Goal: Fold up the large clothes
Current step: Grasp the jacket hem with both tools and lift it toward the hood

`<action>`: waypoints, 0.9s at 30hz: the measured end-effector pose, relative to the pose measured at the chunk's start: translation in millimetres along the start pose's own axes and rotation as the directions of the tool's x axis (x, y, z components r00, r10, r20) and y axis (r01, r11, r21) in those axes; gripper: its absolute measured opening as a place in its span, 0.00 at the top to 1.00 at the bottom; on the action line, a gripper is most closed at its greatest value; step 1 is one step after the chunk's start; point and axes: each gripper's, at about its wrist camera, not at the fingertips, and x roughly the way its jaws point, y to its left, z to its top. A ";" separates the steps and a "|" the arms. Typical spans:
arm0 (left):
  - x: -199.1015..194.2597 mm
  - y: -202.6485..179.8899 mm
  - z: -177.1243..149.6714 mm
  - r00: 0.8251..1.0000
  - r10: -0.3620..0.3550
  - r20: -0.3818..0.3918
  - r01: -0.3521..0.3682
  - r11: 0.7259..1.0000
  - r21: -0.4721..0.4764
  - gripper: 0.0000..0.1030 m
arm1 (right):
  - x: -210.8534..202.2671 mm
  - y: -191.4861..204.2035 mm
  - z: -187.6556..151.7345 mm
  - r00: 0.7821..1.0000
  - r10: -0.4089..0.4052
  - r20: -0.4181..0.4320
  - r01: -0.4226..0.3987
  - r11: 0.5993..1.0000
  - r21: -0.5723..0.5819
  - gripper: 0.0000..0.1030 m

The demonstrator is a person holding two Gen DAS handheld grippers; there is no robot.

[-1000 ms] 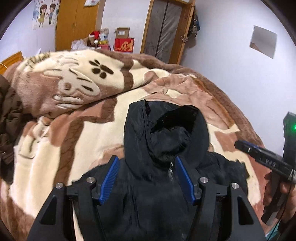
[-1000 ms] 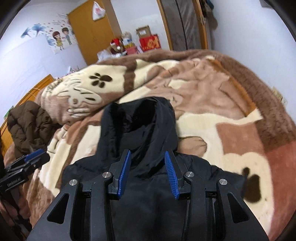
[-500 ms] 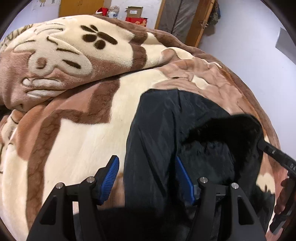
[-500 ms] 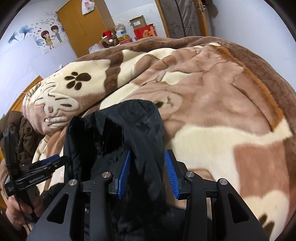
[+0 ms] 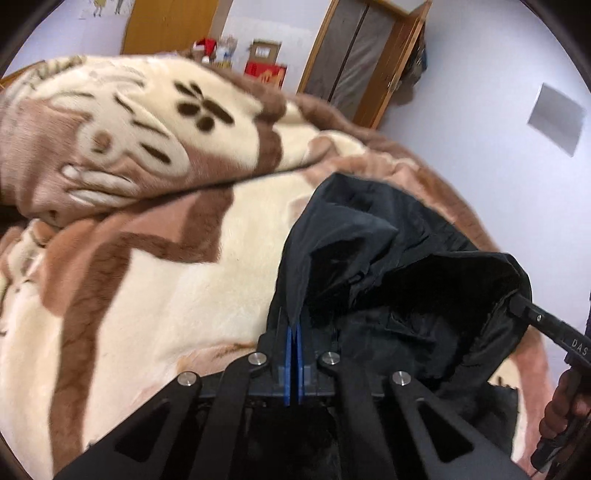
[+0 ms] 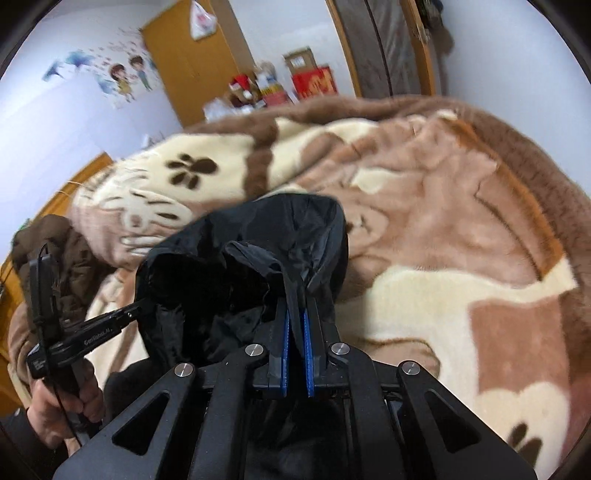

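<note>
pale walls, an orange wooden door (image 5: 168, 27) and a red box (image 5: 265, 74) are seen at the back of the left wrist view, behind a bed covered by a plush cream and brown blanket (image 5: 155, 280) with a paw print pattern. on that blanket, right of the middle, a black hooded jacket (image 5: 373, 258) is spread, its hood raised and gaping open. the left gripper (image 5: 294, 332) is seen pressed together, its blue pads pinching the left edge of the hood, with a fold of black cloth standing up between them. at the right border the right gripper (image 5: 517, 301) is seen reaching in, its tip buried in the opposite rim of the hood, and the right hand (image 5: 565, 413) is wrapped around its handle. pale walls with cartoon stickers (image 6: 125, 75), the orange door (image 6: 192, 62) and the red box (image 6: 314, 81) are shown behind the same blanket (image 6: 443, 240) in the right wrist view. the jacket (image 6: 236, 266) is seen left of the middle, its hood lifted and hollow. the right gripper (image 6: 297, 314) is closed, a strip of the hood's right edge being clamped between its blue pads. the left gripper (image 6: 142, 304) is seen at the left, nipping the far rim, held by the left hand (image 6: 62, 406). a brown garment (image 6: 59, 251) is heaped at the left edge, beside the blanket.
</note>
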 end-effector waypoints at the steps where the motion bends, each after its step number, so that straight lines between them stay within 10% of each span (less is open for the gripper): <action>1: -13.7 0.6 -2.7 1.000 -0.013 0.016 0.013 1.000 -0.003 0.99 | -15.2 4.7 -7.3 1.000 0.015 0.014 -0.015 1.000 0.001 0.94; 8: -109.7 6.5 -68.2 0.995 -0.069 0.073 0.072 0.997 -0.038 0.99 | -95.9 25.3 -83.3 0.999 0.038 0.020 -0.038 0.999 0.020 0.94; 17: -141.5 34.9 -178.6 0.995 0.025 -0.100 -0.034 0.995 -0.092 0.99 | -120.6 16.7 -185.9 0.981 0.023 -0.192 -0.003 0.994 0.109 0.94; 27: -180.6 39.2 -168.1 0.998 0.005 -0.061 -0.014 0.990 -0.140 0.98 | -145.2 23.5 -159.9 0.995 0.072 -0.075 -0.057 0.981 0.183 0.80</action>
